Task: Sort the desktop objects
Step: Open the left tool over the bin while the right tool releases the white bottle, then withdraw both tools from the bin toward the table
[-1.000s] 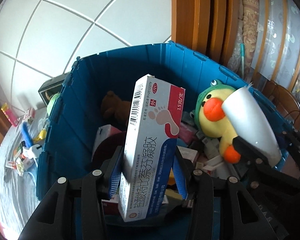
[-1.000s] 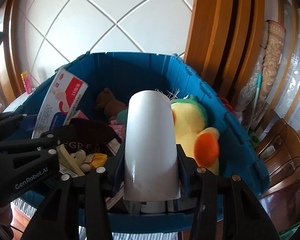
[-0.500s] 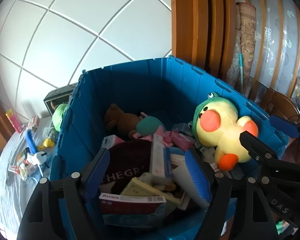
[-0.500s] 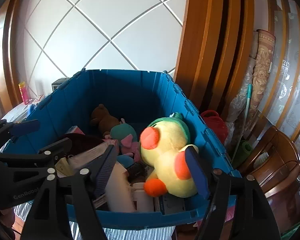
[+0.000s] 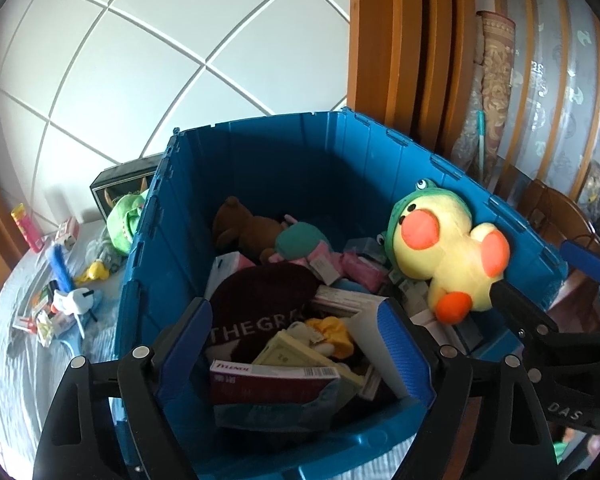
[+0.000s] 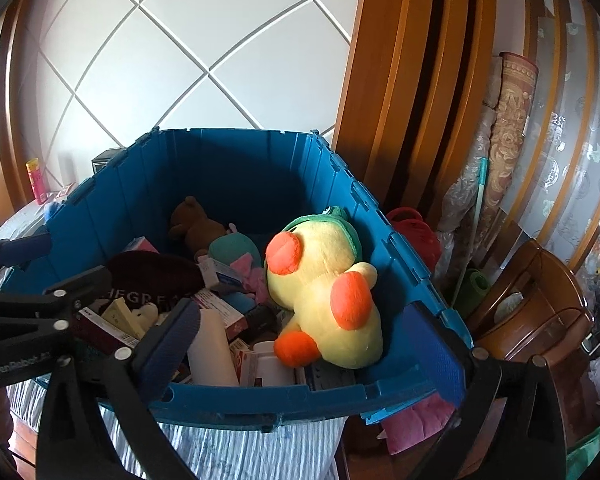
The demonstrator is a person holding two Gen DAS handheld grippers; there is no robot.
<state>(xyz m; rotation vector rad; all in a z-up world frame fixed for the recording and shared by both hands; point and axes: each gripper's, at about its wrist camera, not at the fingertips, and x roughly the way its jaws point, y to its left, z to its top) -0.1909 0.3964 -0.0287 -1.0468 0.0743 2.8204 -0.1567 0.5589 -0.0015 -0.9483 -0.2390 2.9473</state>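
I have both tongs spread wide over the near rim of the blue crate (image 5: 188,216), and neither has anything between its fingers. My left tongs (image 5: 296,356) hang above the crate's near left part, over a red Tylenol box (image 5: 272,380) that lies flat on the pile. Beyond it sits a dark maroon cap (image 5: 260,312) with white lettering. My right tongs (image 6: 320,348) frame the yellow plush duck (image 6: 324,296), which leans against the crate's right wall. A white tube (image 6: 212,348) lies in the near corner just beside the left finger of the right tongs, among small medicine boxes. A brown teddy bear (image 5: 240,228) rests toward the far wall. Left of the crate, on the table (image 5: 12,360), small items are scattered, including a green plush (image 5: 126,216).
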